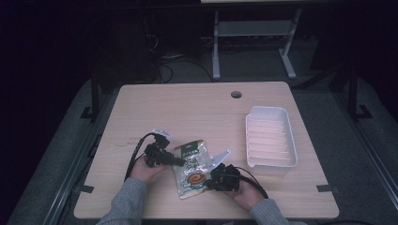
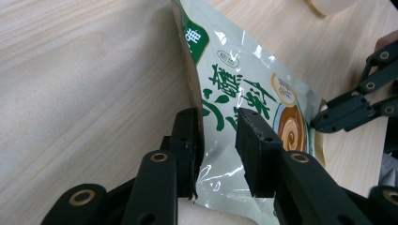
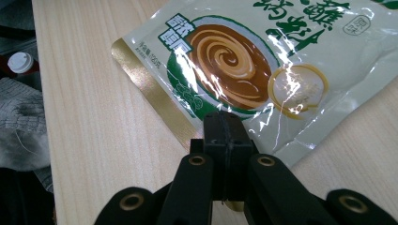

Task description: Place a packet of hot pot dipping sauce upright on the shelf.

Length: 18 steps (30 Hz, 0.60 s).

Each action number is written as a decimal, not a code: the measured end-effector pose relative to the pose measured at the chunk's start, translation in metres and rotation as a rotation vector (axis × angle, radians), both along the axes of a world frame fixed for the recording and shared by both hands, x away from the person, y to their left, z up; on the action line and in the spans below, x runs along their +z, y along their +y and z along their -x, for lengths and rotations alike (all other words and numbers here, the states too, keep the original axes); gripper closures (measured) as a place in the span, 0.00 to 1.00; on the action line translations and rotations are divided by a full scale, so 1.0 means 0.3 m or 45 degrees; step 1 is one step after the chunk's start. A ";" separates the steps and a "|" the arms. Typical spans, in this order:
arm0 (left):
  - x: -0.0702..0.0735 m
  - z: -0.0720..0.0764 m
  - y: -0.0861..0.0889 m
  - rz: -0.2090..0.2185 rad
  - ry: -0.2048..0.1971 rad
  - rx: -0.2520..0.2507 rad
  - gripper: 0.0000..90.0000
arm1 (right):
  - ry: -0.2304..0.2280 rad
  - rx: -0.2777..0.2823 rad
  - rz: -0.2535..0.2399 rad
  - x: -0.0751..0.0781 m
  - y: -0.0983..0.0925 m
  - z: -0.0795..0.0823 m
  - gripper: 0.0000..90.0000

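Glossy foil pouch (image 1: 191, 168) lies flat on the pale wood worktop (image 1: 141, 112), near edge, between both hands. Right hand-held gripper (image 3: 227, 123) is clamped fully on the pouch's near gold-seamed corner. Left hand-held gripper (image 2: 220, 140) straddles the pouch's left edge, jaws part-way apart, one pad at the film, the other clear of it; no grip made. Advice: close the left squarely on the edge seal, not the filled belly, before lifting; keep both holds level. White ribbed tray (image 1: 271, 138) stands far right, well apart
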<state>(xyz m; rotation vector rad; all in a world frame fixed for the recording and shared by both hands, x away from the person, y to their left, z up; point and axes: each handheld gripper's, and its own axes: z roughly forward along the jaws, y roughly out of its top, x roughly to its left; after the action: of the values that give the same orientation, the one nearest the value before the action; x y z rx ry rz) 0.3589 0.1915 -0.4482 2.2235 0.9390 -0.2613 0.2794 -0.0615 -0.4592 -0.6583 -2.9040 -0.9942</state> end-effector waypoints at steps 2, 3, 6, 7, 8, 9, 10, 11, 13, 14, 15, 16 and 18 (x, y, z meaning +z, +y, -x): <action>-0.003 0.000 -0.009 -0.022 -0.002 0.003 0.78 | 0.000 0.002 -0.001 0.000 -0.001 -0.001 1.00; -0.004 -0.002 -0.011 -0.027 0.000 0.000 0.79 | 0.001 0.002 -0.001 0.000 -0.001 -0.001 1.00; -0.003 -0.004 -0.023 -0.064 -0.006 -0.006 0.81 | 0.000 0.002 -0.002 0.000 -0.001 -0.001 1.00; -0.002 -0.003 -0.027 -0.081 -0.017 -0.003 0.84 | -0.002 0.003 -0.002 0.000 -0.001 0.000 1.00; -0.001 -0.004 -0.029 -0.095 -0.020 -0.007 0.86 | -0.002 0.003 -0.002 -0.001 -0.001 0.000 1.00; 0.001 -0.004 -0.030 -0.107 -0.025 -0.006 0.88 | -0.001 0.002 -0.002 0.000 -0.001 0.000 1.00; 0.002 -0.004 -0.031 -0.113 -0.029 -0.006 0.90 | 0.000 0.002 -0.002 -0.001 -0.001 -0.001 1.00; 0.002 -0.005 -0.033 -0.120 -0.030 -0.007 0.91 | 0.000 0.003 -0.003 -0.001 -0.001 -0.001 1.00; 0.002 -0.004 -0.036 -0.132 -0.028 -0.011 0.92 | 0.000 0.002 -0.004 -0.001 -0.002 -0.001 1.00; 0.002 -0.002 -0.038 -0.139 -0.035 -0.011 0.92 | -0.001 0.002 -0.004 -0.001 -0.002 -0.001 1.00; 0.002 -0.001 -0.039 -0.148 -0.038 -0.016 0.94 | -0.001 0.003 -0.004 -0.001 -0.002 0.000 1.00; 0.001 0.000 -0.040 -0.150 -0.038 -0.023 0.94 | -0.002 0.003 -0.004 -0.001 -0.002 0.000 1.00; 0.004 0.002 -0.038 -0.158 -0.045 -0.033 0.97 | 0.001 0.006 -0.005 -0.001 -0.003 0.000 1.00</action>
<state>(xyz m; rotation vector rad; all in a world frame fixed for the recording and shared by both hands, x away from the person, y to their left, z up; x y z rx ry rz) 0.3583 0.1801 -0.4471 2.3472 0.9306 -0.1787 0.2794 -0.0624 -0.4596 -0.6512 -2.9008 -0.9993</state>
